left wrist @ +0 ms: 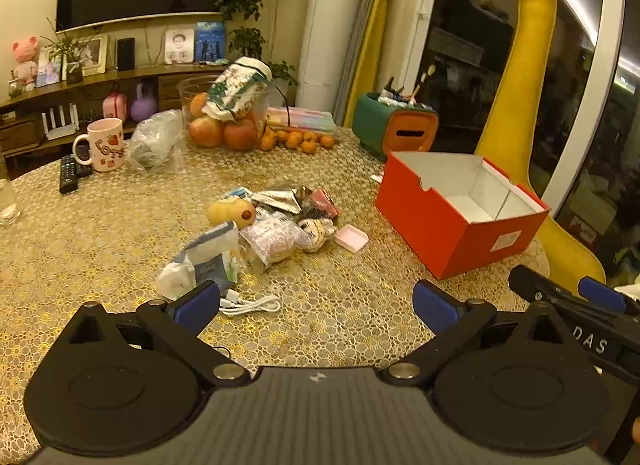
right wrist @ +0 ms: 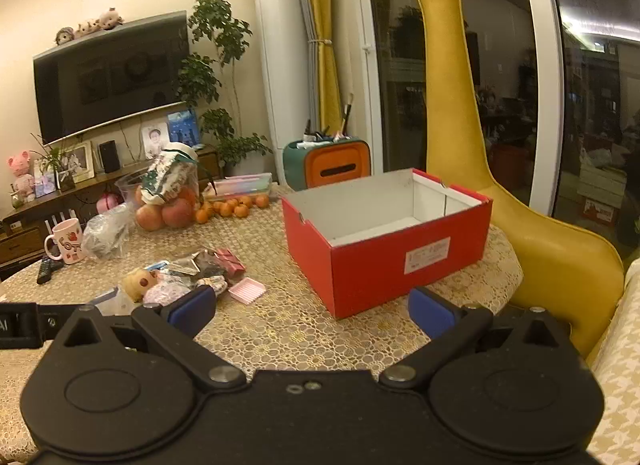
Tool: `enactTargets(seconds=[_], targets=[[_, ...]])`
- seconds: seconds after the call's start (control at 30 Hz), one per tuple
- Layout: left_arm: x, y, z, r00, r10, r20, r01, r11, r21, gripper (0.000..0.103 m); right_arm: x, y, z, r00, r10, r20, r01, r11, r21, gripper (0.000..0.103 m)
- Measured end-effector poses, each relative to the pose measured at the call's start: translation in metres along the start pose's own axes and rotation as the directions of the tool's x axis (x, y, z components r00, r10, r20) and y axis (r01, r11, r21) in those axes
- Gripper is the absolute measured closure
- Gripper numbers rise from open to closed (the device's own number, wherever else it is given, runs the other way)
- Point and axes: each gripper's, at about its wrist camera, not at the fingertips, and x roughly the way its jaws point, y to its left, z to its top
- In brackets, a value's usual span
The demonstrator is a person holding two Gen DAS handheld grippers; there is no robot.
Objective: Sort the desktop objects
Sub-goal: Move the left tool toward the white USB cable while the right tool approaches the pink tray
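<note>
Both grippers, left (left wrist: 316, 301) and right (right wrist: 312, 307), we hold spread and unloaded above bare tablecloth (left wrist: 340, 329); clutter pile (left wrist: 272, 221) lies centre, red box (right wrist: 384, 241) near the table's right edge

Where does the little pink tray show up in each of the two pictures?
Left wrist view: the pink tray lies mid-frame, at the right edge of the clutter pile, left of the red box.
Right wrist view: the pink tray lies left of centre, beyond the left finger of the right claw.
Shared landmark: the red box, which stands to the tray's right in both.
</note>
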Motion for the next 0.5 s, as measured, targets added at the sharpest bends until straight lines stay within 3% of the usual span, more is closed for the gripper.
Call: enactTargets(seconds=[0.17,0.5], targets=[[-0.010,0.004,0.003,0.998,0.037,0.051,-0.037,0.999,-0.010,0.000,-0.003,0.004,0.000,0.998,0.055,0.006,-0.055,0.998,-0.007,0.000],[-0.011,0.018,0.008,0.997,0.060,0.045,-0.060,0.998,-0.016,0.000,-0.002,0.002,-0.001,0.995,0.095,-0.015,-0.095,0.995,0.014,0.000]])
